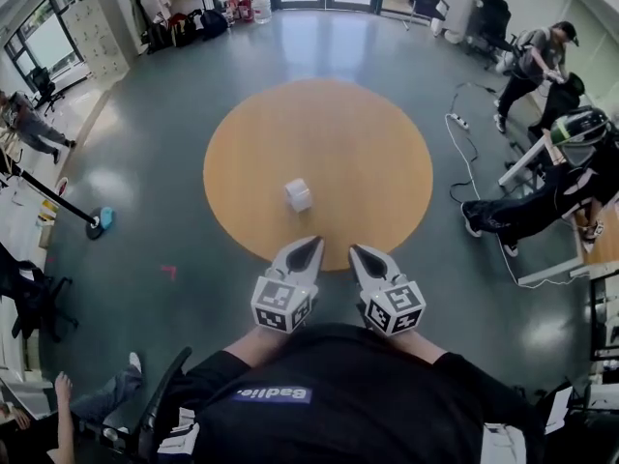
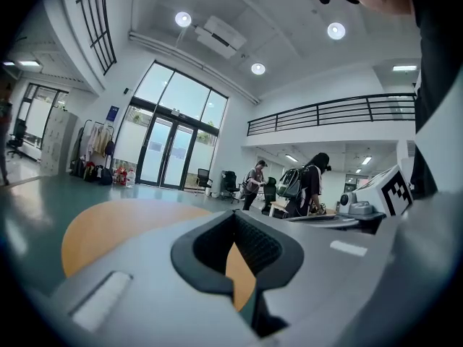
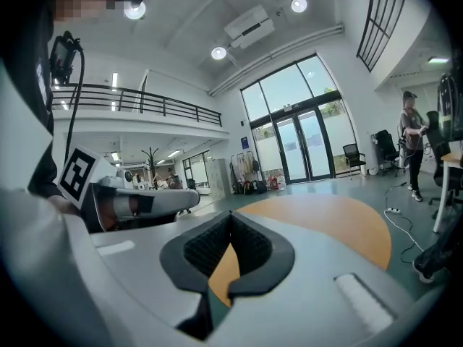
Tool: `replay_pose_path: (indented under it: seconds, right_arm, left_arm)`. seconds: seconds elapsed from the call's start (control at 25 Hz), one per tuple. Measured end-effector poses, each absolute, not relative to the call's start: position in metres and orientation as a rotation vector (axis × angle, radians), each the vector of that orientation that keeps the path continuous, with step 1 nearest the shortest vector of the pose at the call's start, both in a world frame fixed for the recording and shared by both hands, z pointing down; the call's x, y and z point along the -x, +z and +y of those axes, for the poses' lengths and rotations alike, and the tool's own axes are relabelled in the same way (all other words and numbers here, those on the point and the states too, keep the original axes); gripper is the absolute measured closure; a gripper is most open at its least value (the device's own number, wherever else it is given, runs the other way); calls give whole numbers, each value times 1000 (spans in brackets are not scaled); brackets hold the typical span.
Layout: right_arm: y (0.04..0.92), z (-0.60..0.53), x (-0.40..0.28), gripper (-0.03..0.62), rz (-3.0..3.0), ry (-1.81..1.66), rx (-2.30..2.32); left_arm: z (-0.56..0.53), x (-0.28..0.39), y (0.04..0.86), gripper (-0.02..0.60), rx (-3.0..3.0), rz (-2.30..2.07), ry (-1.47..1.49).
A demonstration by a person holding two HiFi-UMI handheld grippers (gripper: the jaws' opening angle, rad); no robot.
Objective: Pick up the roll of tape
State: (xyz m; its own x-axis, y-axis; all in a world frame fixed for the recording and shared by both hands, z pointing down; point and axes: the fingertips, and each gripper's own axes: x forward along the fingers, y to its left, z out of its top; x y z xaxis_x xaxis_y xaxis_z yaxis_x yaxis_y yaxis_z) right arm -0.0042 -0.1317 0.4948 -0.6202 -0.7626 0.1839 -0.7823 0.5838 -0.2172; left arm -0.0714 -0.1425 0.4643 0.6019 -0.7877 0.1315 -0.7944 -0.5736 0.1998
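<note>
Tape is the thing to be lifted, and the roll of tape [image 1: 298,194] sits alone on the orange circle [image 1: 368,143] painted on the grey floor [image 1: 145,191], a little toward the person's side of the circle's middle and well ahead of both tools. It reads as a small, pale, squat shape. Whether it lies flat on its face or stands on its rim cannot be told at this size, and neither gripper view shows it. The left gripper [image 1: 311,244] and the right gripper [image 1: 357,250] are held side by side in front of the person's chest, each pointing out toward the roll. In the left gripper view the left gripper's [image 2: 233,215] ribbed pads meet at the tips with only bare floor showing through the gap behind them, and the right gripper's [image 3: 230,215] pads are pressed together in the same way, with nothing pinched. A roll like this is probably light and fairly stiff, with a firm core, so it should take a squeeze without harm. Its smooth outer wrap may slip, and if it stands on its rim it may roll away when nudged. The surest hold is likely across the ring's wall, one jaw in the hole and one outside, which calls for spreading the jaws first.
</note>
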Motion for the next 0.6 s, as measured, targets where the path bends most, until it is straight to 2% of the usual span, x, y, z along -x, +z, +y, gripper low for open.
replay_pose_path:
  seconds: [0.28, 0.6]
  right_arm:
    - [493, -170, 42, 591, -2702, 421, -1366]
    - [497, -197, 30, 591, -2711, 454, -1356]
  left_arm:
    - [-194, 121, 478, 569, -2550, -1291, 30]
    - [-225, 116, 488, 568, -2515, -1315, 79]
